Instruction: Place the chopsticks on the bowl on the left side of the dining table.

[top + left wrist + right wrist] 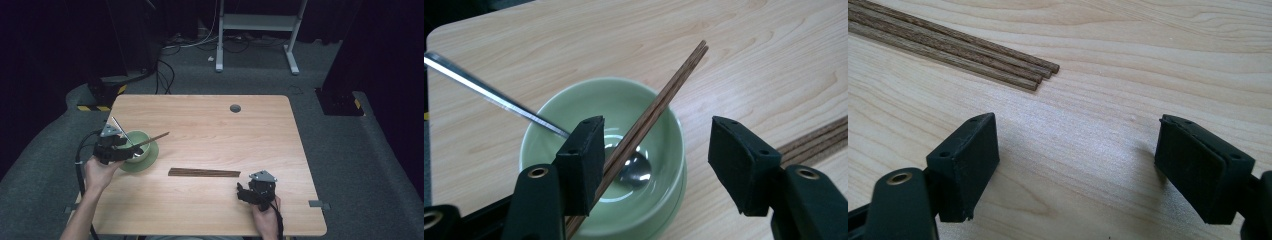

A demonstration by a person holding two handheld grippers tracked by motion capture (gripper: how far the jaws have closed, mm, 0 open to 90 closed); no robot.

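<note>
Seen from above: a light wooden table (pixel 210 125), with a pale green bowl (pixel 141 152) near its left edge and a bundle of dark wooden chopsticks (pixel 204 173) lying flat toward the middle. Left gripper (pixel 112 146) held over the bowl's near side, jaws spread wide and pressing on nothing. In the left gripper view, a pair of chopsticks (pixel 651 117) leaning against the inner face of one jaw, slanting up out of the bowl (pixel 574 115) and past its far rim, clear of the opposite jaw by a wide gap. Also in the bowl: a metal spoon (pixel 499 97), its scoop resting at the bottom, its handle rising over the rim. Right gripper (pixel 250 192) low over the bare table near the front edge, close to the right end of the flat bundle but not touching it. In the right gripper view, jaws likewise wide apart with only wood grain between them, and the tips of the bundle (pixel 963 52) just beyond.
</note>
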